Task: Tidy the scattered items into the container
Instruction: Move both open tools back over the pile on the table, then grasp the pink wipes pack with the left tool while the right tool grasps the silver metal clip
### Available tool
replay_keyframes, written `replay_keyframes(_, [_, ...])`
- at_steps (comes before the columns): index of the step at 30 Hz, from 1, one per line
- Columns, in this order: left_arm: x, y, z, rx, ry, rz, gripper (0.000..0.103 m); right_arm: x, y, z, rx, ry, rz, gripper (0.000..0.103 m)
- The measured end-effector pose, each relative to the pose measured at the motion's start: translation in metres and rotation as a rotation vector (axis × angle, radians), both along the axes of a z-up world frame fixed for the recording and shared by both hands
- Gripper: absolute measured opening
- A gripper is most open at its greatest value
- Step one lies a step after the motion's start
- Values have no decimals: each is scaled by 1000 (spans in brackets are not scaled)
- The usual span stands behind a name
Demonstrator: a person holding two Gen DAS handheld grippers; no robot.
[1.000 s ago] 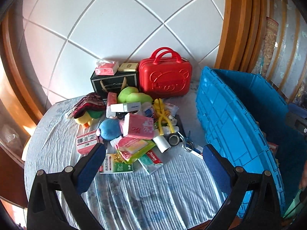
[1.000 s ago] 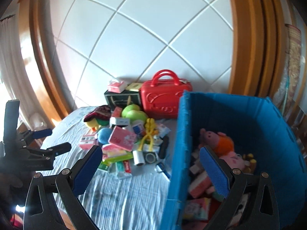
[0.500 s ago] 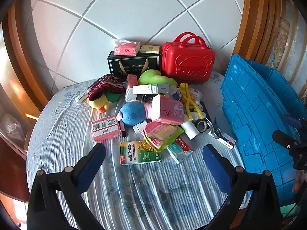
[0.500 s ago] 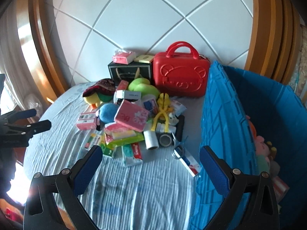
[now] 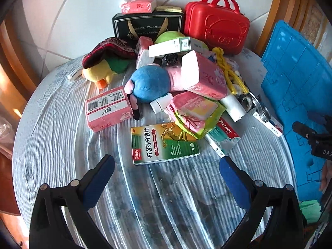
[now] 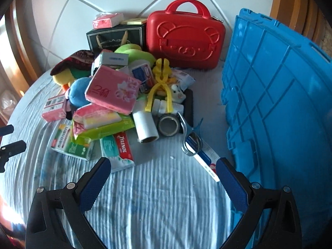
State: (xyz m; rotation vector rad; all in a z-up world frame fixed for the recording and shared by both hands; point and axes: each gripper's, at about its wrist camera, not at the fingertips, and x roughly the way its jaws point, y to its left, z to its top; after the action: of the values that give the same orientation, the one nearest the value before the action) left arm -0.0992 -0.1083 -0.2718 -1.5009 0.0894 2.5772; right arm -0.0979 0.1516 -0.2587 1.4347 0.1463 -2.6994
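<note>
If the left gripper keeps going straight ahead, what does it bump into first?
Probably the green and gold medicine box, lying flat on the table just ahead of the open left gripper. Depth is hard to judge, so it might touch the striped tablecloth first.

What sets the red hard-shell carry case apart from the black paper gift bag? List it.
The red hard-shell carry case is glossy moulded plastic with an embossed bear face; the black paper gift bag is matte with gold lettering. The case has rigid red handles, the bag gold ribbon ones. Boxes sit atop the bag only. Both stand upright by the wall.
</note>
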Motion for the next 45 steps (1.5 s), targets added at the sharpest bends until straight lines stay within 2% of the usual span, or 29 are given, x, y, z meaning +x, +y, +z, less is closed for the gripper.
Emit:
replay_keyframes(2, [-11, 1, -19, 7, -14, -31, 103, -9, -1, -11, 10, -6, -13, 102])
replay_keyframes(6, [-34, 2, -46, 96, -58, -47, 103, -26, -2, -34, 55, -3, -22, 102])
replay_keyframes(12, [-70, 21, -67, 152, -72, -35, 103, -56, 10, -67, 117, 3, -70, 102])
replay_keyframes(18, [-100, 40, -93, 150, -116, -16, 103, -85, 15, -98, 170, -6, -77, 100])
replay_keyframes(23, [-113, 48, -106, 178, -143, 4, 103, -106, 20, -117, 224, -34, -119, 79])
replay_keyframes(25, [-116, 51, -110, 190, -155, 13, 103, -112, 23, -123, 227, -55, -130, 65])
replay_keyframes(26, [-118, 51, -113, 202, -166, 17, 103, -113, 24, -124, 224, -64, -130, 62])
replay_keyframes(28, [-121, 52, -118, 234, -189, 32, 103, -115, 27, -128, 213, -86, -131, 50])
replay_keyframes(31, [-125, 55, -120, 263, -182, 43, 102, -115, 30, -127, 192, -94, -137, 46])
replay_keyframes(35, [-128, 56, -116, 287, -161, 61, 87, -113, 29, -125, 182, -99, -135, 45])
replay_keyframes(37, [-125, 56, -107, 296, -123, 53, 65, -112, 29, -125, 175, -103, -140, 45])
replay_keyframes(39, [-121, 56, -99, 284, -87, 41, 55, -109, 28, -123, 172, -103, -141, 45])
replay_keyframes(40, [-118, 55, -96, 282, -73, 42, 42, -108, 28, -122, 171, -104, -141, 45])
replay_keyframes(43, [-111, 43, -85, 308, -38, 58, 29, -100, 25, -117, 160, -106, -136, 45])
replay_keyframes(45, [-106, 40, -81, 303, -35, 55, 27, -95, 23, -113, 153, -107, -127, 45])
